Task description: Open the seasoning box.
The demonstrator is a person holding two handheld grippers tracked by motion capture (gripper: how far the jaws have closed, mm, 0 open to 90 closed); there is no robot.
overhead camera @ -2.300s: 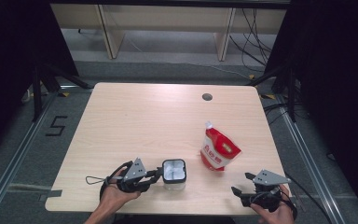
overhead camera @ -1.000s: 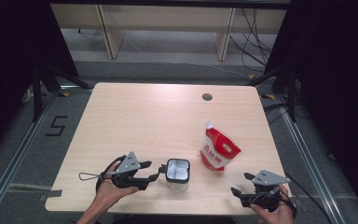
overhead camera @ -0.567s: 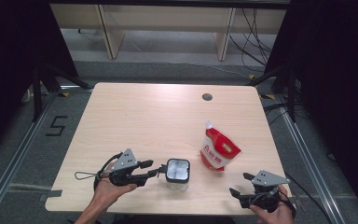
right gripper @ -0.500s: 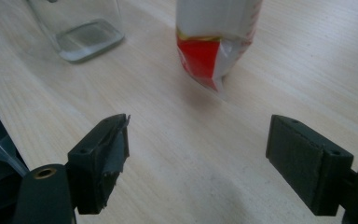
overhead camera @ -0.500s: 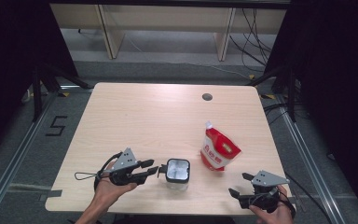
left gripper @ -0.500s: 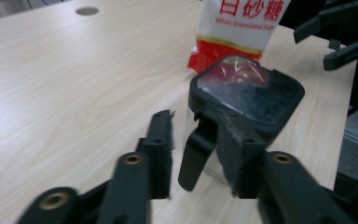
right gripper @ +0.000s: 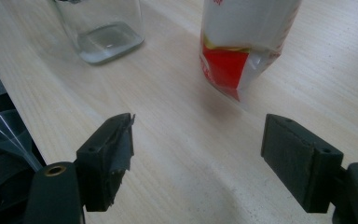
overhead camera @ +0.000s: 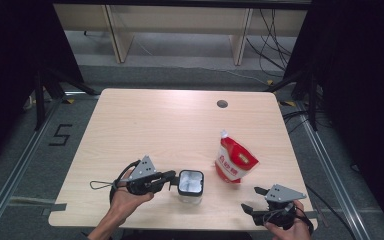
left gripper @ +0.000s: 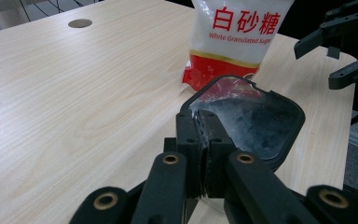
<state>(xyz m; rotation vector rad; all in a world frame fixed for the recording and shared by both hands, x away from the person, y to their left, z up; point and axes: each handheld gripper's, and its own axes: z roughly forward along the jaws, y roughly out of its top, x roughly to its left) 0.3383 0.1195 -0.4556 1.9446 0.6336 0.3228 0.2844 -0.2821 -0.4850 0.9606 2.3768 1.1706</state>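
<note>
We are holding the left gripper (overhead camera: 172,176) low over the near edge of the table (overhead camera: 145,120), forearm coming in from the near side, the tool pointing right and lying almost level. Its jaws have just been closing and are now pinching the left rim of the glass jar (overhead camera: 190,183), one pad inside the rim and one outside. The jar is standing upright near the table's near edge, roughly at the middle.

We are keeping the right gripper (overhead camera: 249,200) at the near right corner, pointing left, its jaws standing wide apart with only bare tabletop between them.

The sugar pouch (overhead camera: 235,160) is standing just right of the jar and a little farther back, apart from it. The far and left parts of the table are lying open, with a round hole (overhead camera: 222,104) near the far edge.

In the left gripper view the pouch is reading "白砂糖" and "White Granulated Sugar", partly cut off.
</note>
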